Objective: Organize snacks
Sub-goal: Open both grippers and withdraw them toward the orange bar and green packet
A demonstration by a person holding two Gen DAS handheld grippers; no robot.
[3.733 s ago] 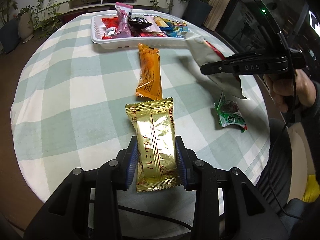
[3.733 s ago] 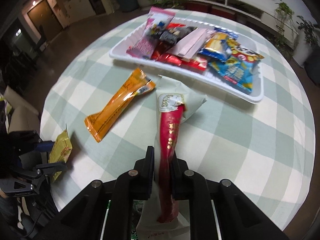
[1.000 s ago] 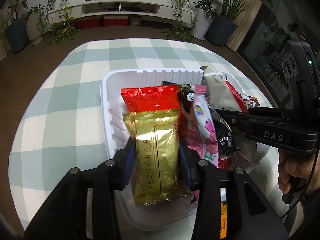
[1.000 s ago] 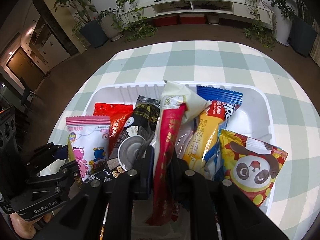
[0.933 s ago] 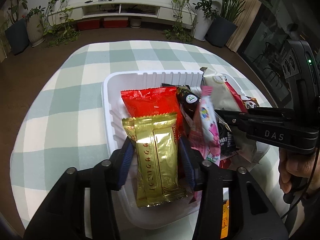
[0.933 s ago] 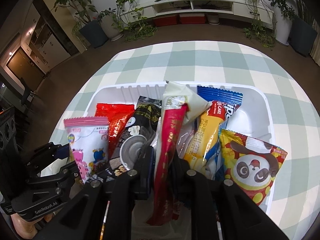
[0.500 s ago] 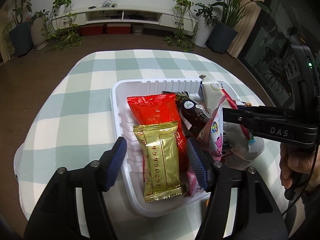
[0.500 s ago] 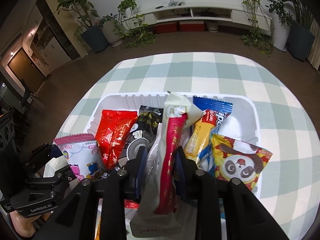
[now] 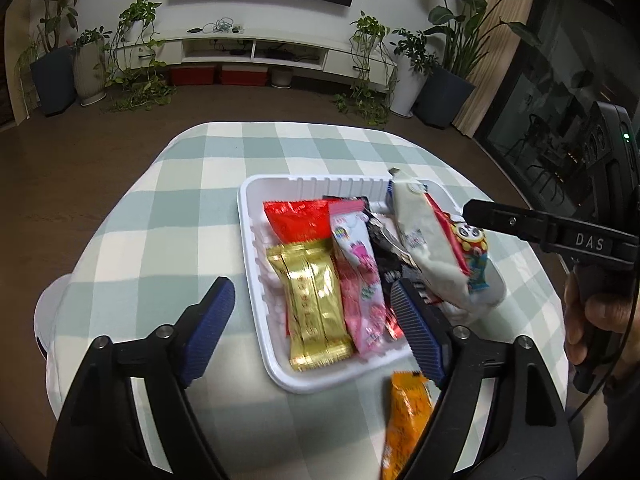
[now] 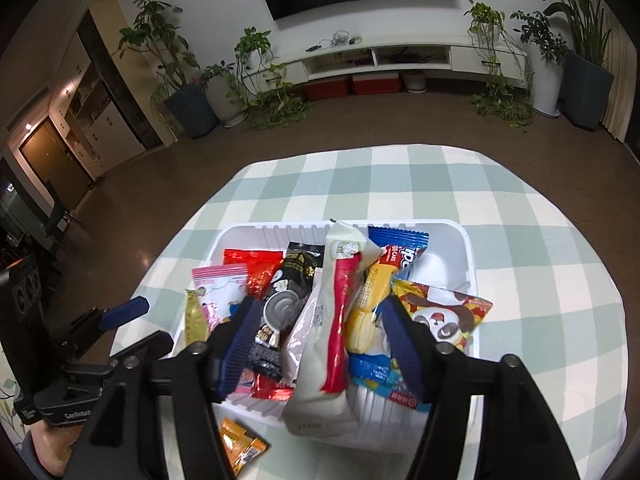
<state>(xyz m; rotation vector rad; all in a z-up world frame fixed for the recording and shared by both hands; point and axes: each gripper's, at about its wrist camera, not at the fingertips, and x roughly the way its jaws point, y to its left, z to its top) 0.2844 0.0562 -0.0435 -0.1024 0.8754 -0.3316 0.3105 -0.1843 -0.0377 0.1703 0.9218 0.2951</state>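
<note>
A white tray (image 9: 256, 264) on the checked tablecloth holds several snack packets. The gold packet (image 9: 312, 300) lies flat at the tray's left side. Above it my left gripper (image 9: 312, 328) is opening, its blue pads wide of the packet and not touching it. The white-and-red packet (image 10: 336, 328) rests on the other snacks, its near end hanging over the tray's (image 10: 472, 256) front rim. My right gripper (image 10: 320, 344) is opening too, with its pads clear of that packet on both sides. An orange packet (image 9: 408, 420) lies on the cloth just outside the tray's near rim.
In the tray are also a red packet (image 9: 300, 220), a pink one (image 9: 356, 276), a black one (image 10: 288, 288), a yellow-blue one (image 10: 380, 280) and a panda packet (image 10: 440, 316). The round table's edge curves close on every side. Plants and a low cabinet stand beyond.
Both grippers have let go of their packets and spread their jaws. Both have pulled back and up from the tray. The gold and the white-and-red packets now lie in the tray.
</note>
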